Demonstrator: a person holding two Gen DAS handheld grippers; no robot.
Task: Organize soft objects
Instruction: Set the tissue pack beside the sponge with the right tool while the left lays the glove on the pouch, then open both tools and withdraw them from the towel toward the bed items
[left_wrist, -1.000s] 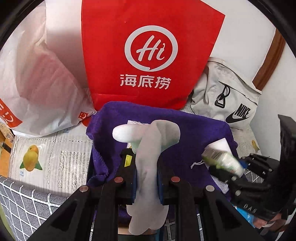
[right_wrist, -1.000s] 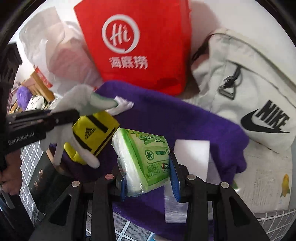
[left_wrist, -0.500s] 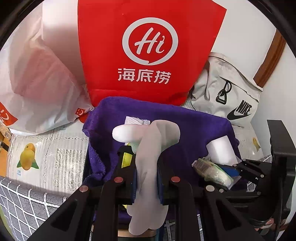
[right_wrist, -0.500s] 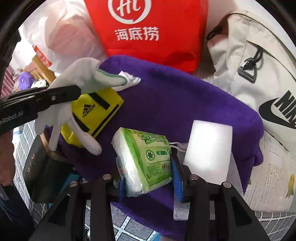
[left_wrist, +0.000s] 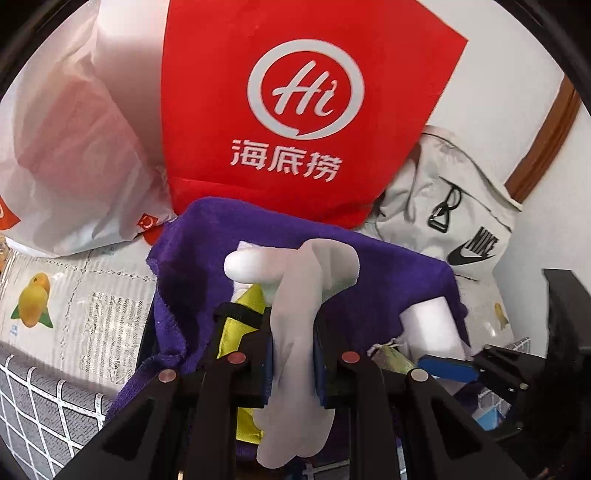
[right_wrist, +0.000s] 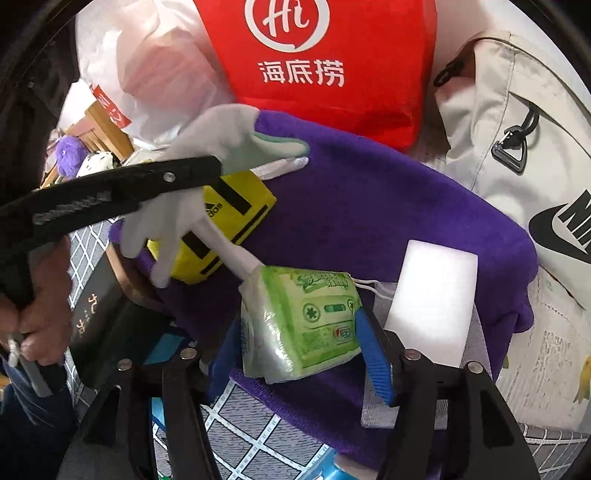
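since the purple plush towel (right_wrist: 388, 206) is limp, gather it by a bunched edge. the green-printed plastic tissue pack (right_wrist: 299, 325), light and squashy, lies on it between the right claw's (right_wrist: 295, 354) parted fingers, clamped half a second ago. the left claw (left_wrist: 293, 354) still pinches the floppy white cloth glove (left_wrist: 295, 295).

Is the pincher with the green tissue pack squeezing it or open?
Open. The right gripper has let go: its blue pads stand apart around the tissue pack, which rests on the purple towel.
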